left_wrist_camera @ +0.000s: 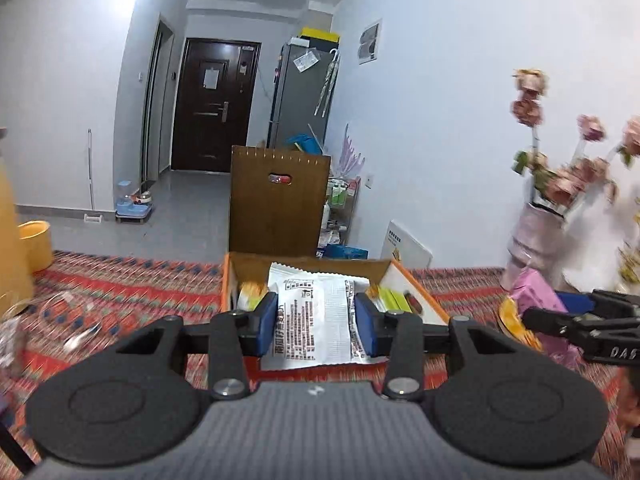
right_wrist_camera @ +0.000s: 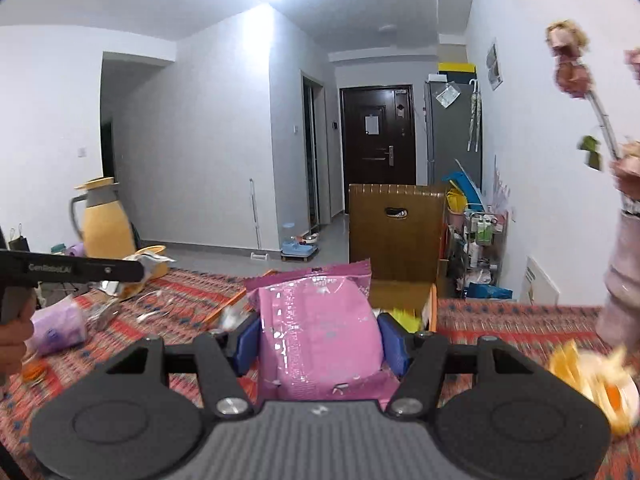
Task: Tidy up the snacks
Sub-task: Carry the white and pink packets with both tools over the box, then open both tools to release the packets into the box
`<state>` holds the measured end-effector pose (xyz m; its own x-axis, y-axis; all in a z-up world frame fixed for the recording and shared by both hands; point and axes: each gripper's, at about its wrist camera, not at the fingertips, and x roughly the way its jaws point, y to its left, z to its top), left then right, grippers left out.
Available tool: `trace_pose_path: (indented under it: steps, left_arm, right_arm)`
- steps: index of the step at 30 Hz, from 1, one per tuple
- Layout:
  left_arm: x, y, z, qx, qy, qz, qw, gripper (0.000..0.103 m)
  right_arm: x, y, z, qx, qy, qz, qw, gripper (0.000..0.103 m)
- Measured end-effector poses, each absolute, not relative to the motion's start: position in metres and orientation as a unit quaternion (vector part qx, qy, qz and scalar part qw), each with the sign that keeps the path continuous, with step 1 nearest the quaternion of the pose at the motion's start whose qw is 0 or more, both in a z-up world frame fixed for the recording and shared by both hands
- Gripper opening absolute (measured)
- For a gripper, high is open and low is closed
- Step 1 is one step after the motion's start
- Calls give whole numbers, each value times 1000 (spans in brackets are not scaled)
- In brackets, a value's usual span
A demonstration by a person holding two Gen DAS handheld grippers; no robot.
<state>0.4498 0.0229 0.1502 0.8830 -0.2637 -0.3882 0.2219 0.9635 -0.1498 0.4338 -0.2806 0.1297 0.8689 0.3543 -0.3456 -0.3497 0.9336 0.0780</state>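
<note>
My left gripper (left_wrist_camera: pixel 316 322) is shut on a white snack packet (left_wrist_camera: pixel 316 316) with printed text, held over the near end of an orange-rimmed cardboard box (left_wrist_camera: pixel 420 292) that holds yellow snack packs (left_wrist_camera: pixel 390 300). My right gripper (right_wrist_camera: pixel 316 340) is shut on a pink snack bag (right_wrist_camera: pixel 320 324), held just before the same box (right_wrist_camera: pixel 432 312). The right gripper and its pink bag (left_wrist_camera: pixel 536 292) also show at the right of the left wrist view. The left gripper's body (right_wrist_camera: pixel 80 270) shows at the left of the right wrist view.
The red patterned tablecloth (left_wrist_camera: pixel 120 288) covers the table. A pink vase with flowers (left_wrist_camera: pixel 536 236) stands at the right, an orange item (right_wrist_camera: pixel 600 384) near it. A yellow jug (right_wrist_camera: pixel 106 220), a purple packet (right_wrist_camera: pixel 60 326) and wrappers lie at the left. A brown chair back (left_wrist_camera: pixel 280 204) stands behind the box.
</note>
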Motion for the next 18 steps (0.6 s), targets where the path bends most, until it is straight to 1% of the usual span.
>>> trace_pose_path:
  steps: [4,7,10,13,16,17,18]
  left_arm:
    - [540,7,135,-56,233,-112,965,41]
    - [607,0,109,-63,254,-92,961,41]
    - [660,-5,82,-68,281,-81,954,41]
    - [699,-9,59,-67,307,-79,946,42]
    - [728,-10,39,-56,325,-57,942,43]
    - [736,-8,34,-57,332,-59,940,44]
    - [741,-5,29,-61,337,-62,937,49]
  right_arm:
    - [531,-273,121,42,213,180,959,61]
    - [604,-263,97,61,253,160,952,61]
    - [665,-247,67,48,292,127,947,61]
    - [709,-231,36,17,325,94,941,62]
    - [731,-221,15,12,347,85,934,61]
    - [730,-218,13,10,347,86,934,63]
    - [730,-217,14,7,340,88,936,72]
